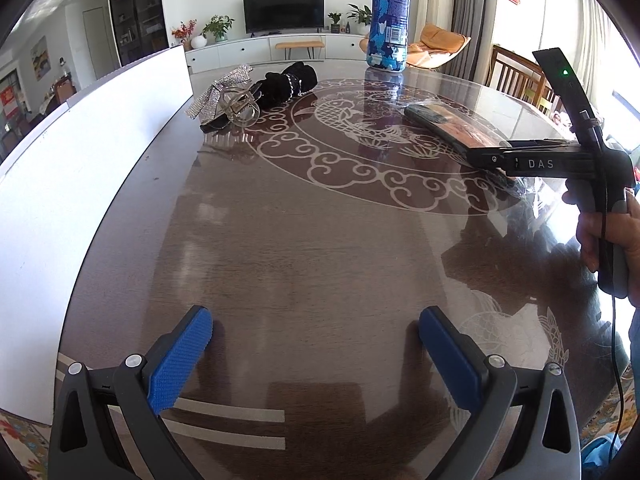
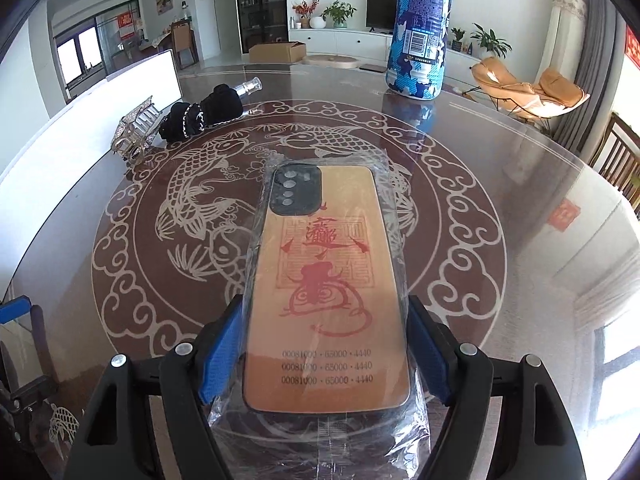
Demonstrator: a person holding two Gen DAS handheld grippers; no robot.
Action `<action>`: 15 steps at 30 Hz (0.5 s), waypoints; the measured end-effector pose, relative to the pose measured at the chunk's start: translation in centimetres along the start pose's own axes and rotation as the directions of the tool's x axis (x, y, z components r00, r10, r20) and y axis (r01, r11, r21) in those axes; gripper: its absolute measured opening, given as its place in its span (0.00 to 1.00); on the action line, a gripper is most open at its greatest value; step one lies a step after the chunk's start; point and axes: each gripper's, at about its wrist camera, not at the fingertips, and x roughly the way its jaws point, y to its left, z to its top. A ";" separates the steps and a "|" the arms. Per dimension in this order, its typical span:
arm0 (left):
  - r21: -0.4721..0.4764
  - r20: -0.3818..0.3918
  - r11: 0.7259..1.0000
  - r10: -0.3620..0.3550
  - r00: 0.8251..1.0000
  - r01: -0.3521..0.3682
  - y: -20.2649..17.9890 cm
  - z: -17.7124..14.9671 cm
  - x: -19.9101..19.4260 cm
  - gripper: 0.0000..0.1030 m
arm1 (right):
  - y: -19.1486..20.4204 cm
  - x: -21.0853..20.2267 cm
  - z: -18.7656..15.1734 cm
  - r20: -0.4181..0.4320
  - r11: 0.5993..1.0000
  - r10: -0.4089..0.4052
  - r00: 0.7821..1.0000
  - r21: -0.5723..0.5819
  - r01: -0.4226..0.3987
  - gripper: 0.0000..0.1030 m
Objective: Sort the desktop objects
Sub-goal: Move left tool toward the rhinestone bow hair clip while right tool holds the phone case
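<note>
Phone case (image 2: 324, 280), sealed in a crinkly plastic sleeve, fills the lower centre of the right wrist view; we judge it light, stiff and slippery, best gripped across its long edges. Our right claw (image 2: 326, 350) pinches it there, partway spread, above the tabletop (image 2: 500, 240). Our left claw (image 1: 316, 344) hangs spread and empty.

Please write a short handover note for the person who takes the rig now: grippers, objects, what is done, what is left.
Right gripper: shut on the wrapped phone case, over the table.
Left gripper: open, empty, near the table edge.
By the white box: sparkly bow clip, black scrunchie and a small clear bottle.
Blue patterned bottle stands at the far side.
Done: case gripped.
Left: place the case, sort the rest.
</note>
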 end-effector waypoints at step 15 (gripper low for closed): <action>0.067 0.050 0.987 0.140 0.989 -0.143 5.3 17.0 6.5 1.00 | 0.0 0.0 -0.1 0.000 1.000 0.008 1.000 0.001 -0.008 0.76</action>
